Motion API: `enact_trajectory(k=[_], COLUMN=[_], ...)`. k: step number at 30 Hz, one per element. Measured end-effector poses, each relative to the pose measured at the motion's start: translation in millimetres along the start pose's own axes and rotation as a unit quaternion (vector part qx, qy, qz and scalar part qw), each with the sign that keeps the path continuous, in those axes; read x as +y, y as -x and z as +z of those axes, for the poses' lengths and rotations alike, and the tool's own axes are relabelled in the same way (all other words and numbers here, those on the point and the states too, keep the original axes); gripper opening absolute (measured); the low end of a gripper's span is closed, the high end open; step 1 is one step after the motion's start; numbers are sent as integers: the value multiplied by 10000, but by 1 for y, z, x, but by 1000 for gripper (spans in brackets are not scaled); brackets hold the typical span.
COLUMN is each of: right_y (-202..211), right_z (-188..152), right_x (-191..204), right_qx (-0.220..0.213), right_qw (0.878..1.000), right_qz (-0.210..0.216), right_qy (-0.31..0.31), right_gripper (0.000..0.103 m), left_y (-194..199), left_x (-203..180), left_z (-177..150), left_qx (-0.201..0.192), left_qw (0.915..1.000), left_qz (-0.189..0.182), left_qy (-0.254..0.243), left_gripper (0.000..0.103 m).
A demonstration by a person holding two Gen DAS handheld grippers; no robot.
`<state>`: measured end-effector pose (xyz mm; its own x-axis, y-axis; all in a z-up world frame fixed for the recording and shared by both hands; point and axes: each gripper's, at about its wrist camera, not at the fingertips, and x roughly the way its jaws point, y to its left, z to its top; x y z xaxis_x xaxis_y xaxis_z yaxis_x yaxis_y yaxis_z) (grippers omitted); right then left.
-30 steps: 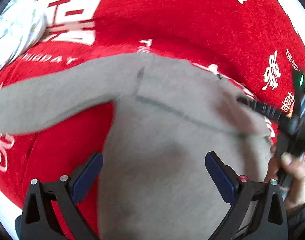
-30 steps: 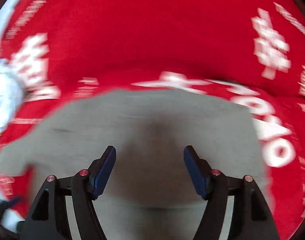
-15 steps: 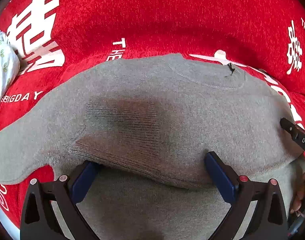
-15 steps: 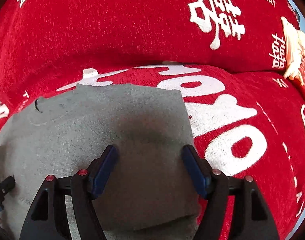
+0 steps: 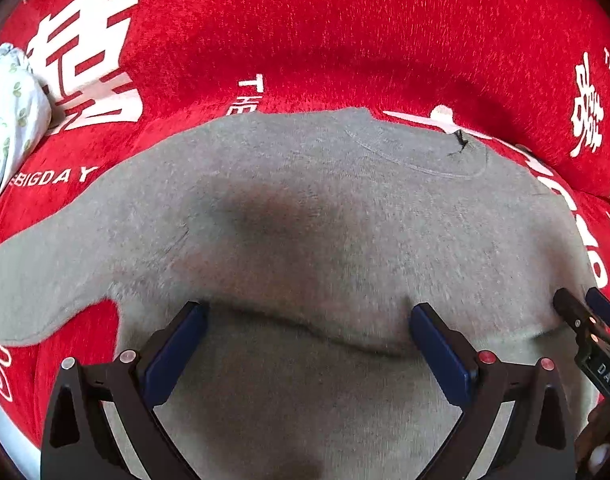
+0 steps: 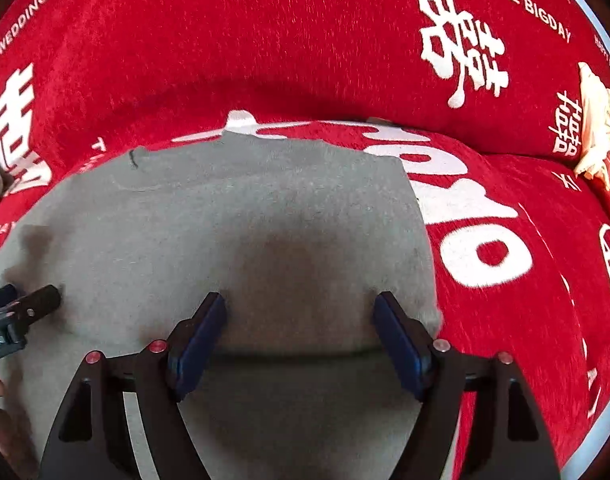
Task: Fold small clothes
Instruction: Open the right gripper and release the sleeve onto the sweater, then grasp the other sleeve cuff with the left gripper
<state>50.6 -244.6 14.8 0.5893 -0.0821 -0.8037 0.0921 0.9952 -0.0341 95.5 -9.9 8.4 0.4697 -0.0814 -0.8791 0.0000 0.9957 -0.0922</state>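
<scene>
Nearest the left wrist camera, the left gripper (image 5: 307, 332) points down at a grey sweater (image 5: 325, 232) with its blue-padded jaws spread wide. The pad tips sit right at a folded edge of the knit that runs across between them, and nothing is pinched. In the right wrist view, the right gripper (image 6: 301, 322) stands the same way over the sweater's right side. Its jaws are opening, the folded edge crosses between the pads, and they do not press on the cloth.

The sweater lies flat on a red cover (image 5: 345, 32) printed with white characters and English words. Its lower part has been folded up over the body, so a doubled layer fills the near half of both views. One sleeve (image 5: 37, 280) stretches out to the left in the left wrist view. The right side of the garment ends in a straight folded edge, beside large white lettering on the cover. Farther up sits the round neckline (image 5: 425, 156), with a small dark tag at its rim.

Each gripper shows at the edge of the other's view, resting near the fold.

Beyond the sweater, a white floral cloth (image 5: 9, 104) lies at the far left. A cream-coloured object (image 6: 597, 120) sits at the far right of the right wrist view.
</scene>
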Motion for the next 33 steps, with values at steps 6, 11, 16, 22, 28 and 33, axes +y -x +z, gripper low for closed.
enact_trajectory(k=[6, 11, 16, 22, 28, 33], right_y=[13, 13, 8, 7, 7, 8], right_z=[-24, -43, -42, -44, -44, -44], right_x=[20, 31, 23, 26, 26, 28], right_qx=[-77, -295, -205, -220, -237, -241], right_qw=[9998, 9991, 9994, 9993, 9993, 9993], right_qz=[92, -36, 235, 194, 182, 154], right_qy=[133, 307, 149, 225, 235, 240], right_gripper=[80, 87, 100, 102, 102, 102], left_y=[11, 22, 39, 54, 70, 55], left_x=[8, 8, 21, 126, 287, 399], left_z=[-15, -49, -76, -75, -82, -101], left_qx=[-61, -270, -509, -578, -702, -323], left_qw=[9999, 9994, 9981, 9910, 9355, 8776], left_qz=[-78, 26, 29, 560, 1443, 1720], left_qy=[82, -205, -335, 1069, 3149, 4463], left_gripper=[103, 103, 103, 103, 103, 103])
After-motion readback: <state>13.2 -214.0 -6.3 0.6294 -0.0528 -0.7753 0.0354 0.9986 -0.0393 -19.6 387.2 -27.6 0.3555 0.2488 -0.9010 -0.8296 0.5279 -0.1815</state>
